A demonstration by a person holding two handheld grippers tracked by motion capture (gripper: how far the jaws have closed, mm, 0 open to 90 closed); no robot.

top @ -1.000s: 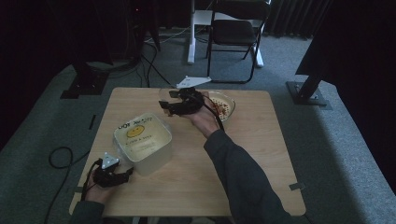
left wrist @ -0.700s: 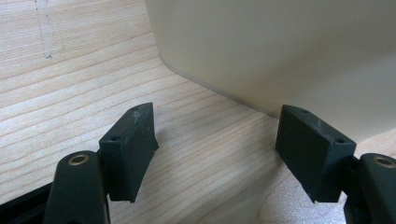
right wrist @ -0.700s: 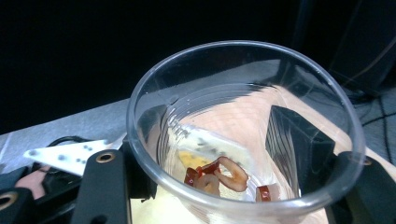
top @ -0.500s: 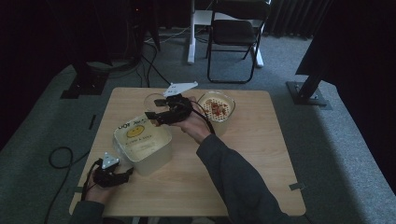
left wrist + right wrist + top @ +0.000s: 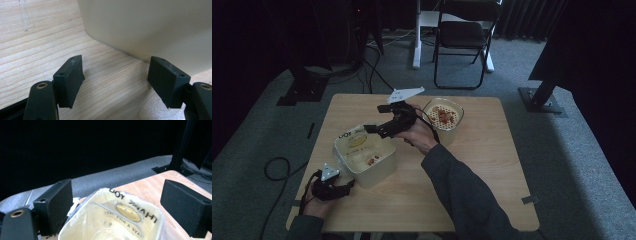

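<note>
A dim room with grey carpet surrounds a light wooden table (image 5: 472, 175); at the table's twelve o'clock, on the floor beyond it, stands a dark folding chair (image 5: 462, 40), and black stands and loose cables lie off toward ten o'clock. On the table, at about nine o'clock from its centre, sits a square pale tub (image 5: 364, 156) lined with a clear bag that bears black lettering and a yellow mark; a few reddish-brown bits lie in its bottom. At roughly one o'clock from the tub, well apart from it, is a round bowl (image 5: 443, 120) with a perforated insert that carries more reddish pieces. The right gripper (image 5: 374, 130) hangs in the air over the tub's far edge, held by the right hand (image 5: 417, 134), which sits just beside the bowl; its jaws are spread wide with nothing between them, and the right gripper view looks down through them into the lined tub (image 5: 112, 222). The left gripper (image 5: 347, 185) rests low at the table's seven o'clock corner, just beside the tub's near wall, in the left hand (image 5: 314, 202). In the left gripper view its jaws also stand wide apart and empty, the tub's cream wall (image 5: 155, 27) close ahead of them above bare wood grain.
</note>
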